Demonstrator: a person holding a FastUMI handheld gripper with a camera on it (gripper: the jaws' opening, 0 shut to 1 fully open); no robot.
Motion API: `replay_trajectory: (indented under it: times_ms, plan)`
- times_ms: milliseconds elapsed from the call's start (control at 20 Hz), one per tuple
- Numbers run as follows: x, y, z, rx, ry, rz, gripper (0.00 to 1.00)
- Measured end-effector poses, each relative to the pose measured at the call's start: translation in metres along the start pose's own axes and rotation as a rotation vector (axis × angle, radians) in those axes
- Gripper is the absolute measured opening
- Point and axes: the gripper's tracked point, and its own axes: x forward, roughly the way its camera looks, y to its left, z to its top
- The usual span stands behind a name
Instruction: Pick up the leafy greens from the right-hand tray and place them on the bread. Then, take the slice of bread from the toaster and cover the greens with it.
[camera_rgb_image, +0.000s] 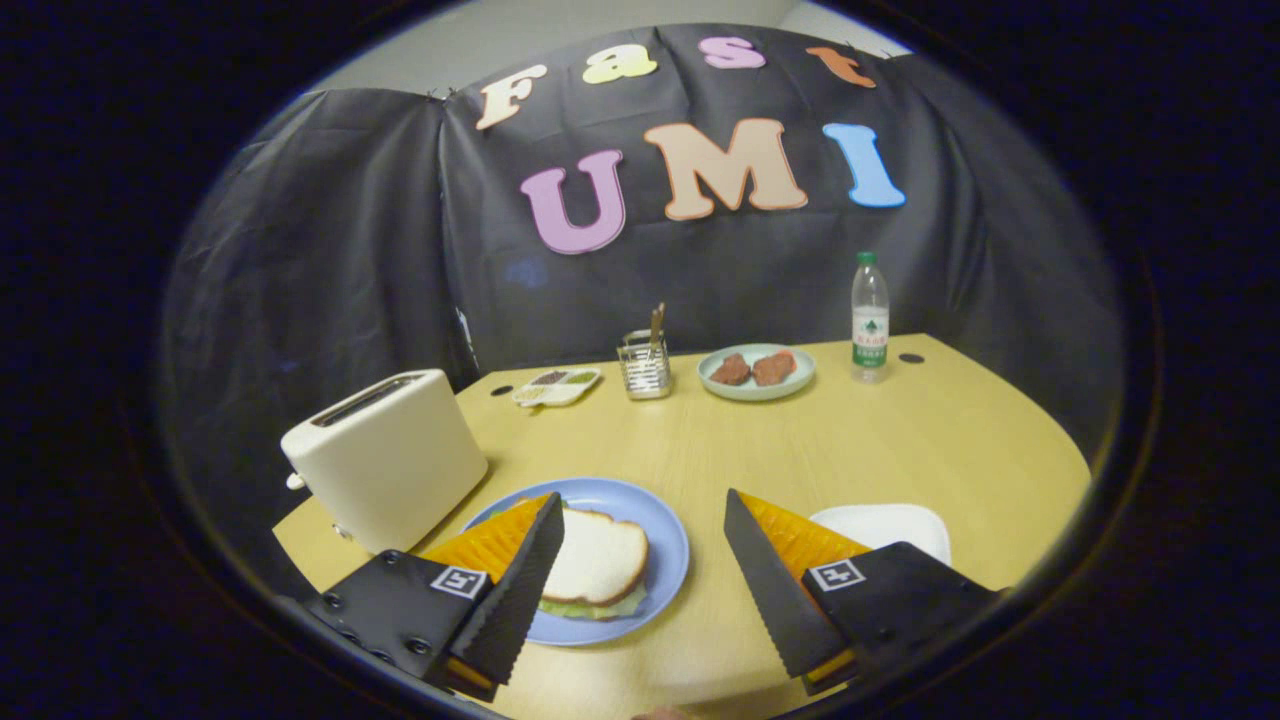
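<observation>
wooden table (900, 440): bread (598, 556) covers greens (600, 607) on blue plate (665, 560); jaws wide, empty.

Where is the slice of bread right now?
In the gripper view, the bread slice lies on the leafy greens on the blue plate, beside the toaster, just ahead of the open gripper.

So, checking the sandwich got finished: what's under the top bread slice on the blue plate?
Green leaves poke out beneath the bread at its near edge, on the plate. Anything lower, like a bottom slice, is covered. The claw is open, holding nothing.
</observation>
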Motion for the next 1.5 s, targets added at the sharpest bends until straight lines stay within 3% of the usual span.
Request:
replay_trajectory:
  times_ms: [400, 650, 800, 1500]
  plan:
    - [-0.036, -0.015, 0.087, -0.063, -0.198, 0.061, 1.0]
    - [-0.04, -0.02, 0.114, -0.163, -0.294, 0.088, 1.0]
    - [-0.038, -0.02, 0.114, -0.217, -0.322, 0.098, 1.0]
    - [-0.051, -0.05, 0.079, -0.179, -0.347, 0.101, 1.0]
